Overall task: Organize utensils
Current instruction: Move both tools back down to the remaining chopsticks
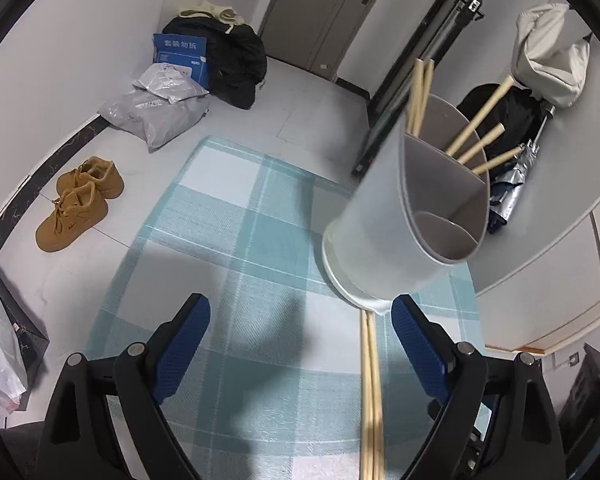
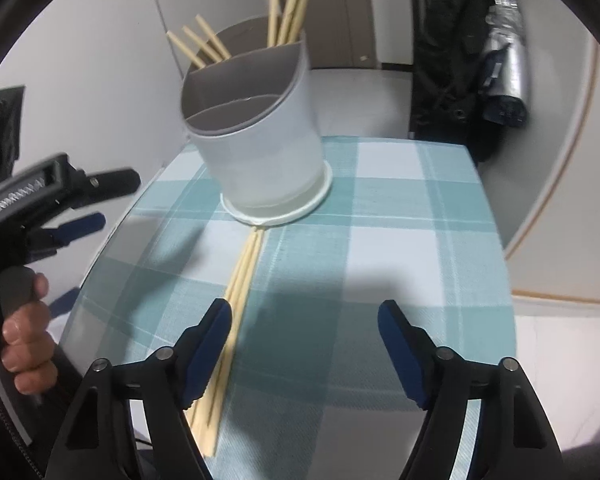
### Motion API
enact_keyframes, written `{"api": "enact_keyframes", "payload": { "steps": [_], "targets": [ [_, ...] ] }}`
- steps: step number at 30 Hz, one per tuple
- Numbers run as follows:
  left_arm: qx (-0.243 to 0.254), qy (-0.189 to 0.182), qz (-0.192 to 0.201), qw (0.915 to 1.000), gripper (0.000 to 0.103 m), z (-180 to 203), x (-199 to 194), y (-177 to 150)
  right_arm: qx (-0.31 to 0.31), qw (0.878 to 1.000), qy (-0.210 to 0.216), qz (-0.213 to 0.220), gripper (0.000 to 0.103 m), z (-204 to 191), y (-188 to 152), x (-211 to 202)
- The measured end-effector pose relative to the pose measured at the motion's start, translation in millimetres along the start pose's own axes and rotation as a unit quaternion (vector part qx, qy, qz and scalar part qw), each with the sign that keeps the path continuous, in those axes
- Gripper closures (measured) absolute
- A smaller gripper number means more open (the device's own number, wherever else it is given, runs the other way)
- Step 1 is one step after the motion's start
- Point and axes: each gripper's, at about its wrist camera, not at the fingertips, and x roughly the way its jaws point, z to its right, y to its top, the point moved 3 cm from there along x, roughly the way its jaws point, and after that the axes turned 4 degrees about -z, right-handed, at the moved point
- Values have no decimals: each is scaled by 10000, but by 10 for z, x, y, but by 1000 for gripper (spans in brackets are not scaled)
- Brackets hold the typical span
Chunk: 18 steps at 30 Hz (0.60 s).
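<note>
Standing on the checked bench [image 2: 400,208], the white holder [image 2: 260,148] has chopsticks [image 2: 288,12] in two back compartments, and its front one is empty. Loose chopsticks [image 2: 236,304] lie just before its base. The left claw [image 1: 300,344] and right claw [image 2: 304,344] are both wide and hold nothing. Shoes [image 1: 78,200] rest on the floor.

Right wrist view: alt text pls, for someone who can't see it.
Open right claw above a bundle of chopsticks lying on a teal plaid tablecloth, their far ends at the base of a white divided utensil holder that holds more chopsticks. Left claw at the left edge.
</note>
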Motion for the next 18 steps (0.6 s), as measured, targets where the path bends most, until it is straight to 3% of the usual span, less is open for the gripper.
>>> {"api": "enact_keyframes", "payload": {
  "steps": [2, 6, 8, 11, 18],
  "targets": [
    [-48, 58, -15, 10000, 14, -44, 3, -4, -43, 9999, 2, -126, 40, -39, 53, 99],
    [-175, 131, -39, 9998, 14, -145, 5, 30, -124, 9989, -40, -449, 47, -133, 124, 305],
    [-242, 180, -26, 9995, 14, -181, 5, 51, -172, 9979, -84, -619, 61, -171, 139, 398],
    [-331, 168, -27, 9993, 14, -211, 5, 71, -370, 9954, -166, -864, 73, -203, 164, 547],
    [-539, 175, -36, 9984, 14, -327, 8, 116, -717, 9919, -235, -1022, 73, -347, 183, 623]
  ]
}}
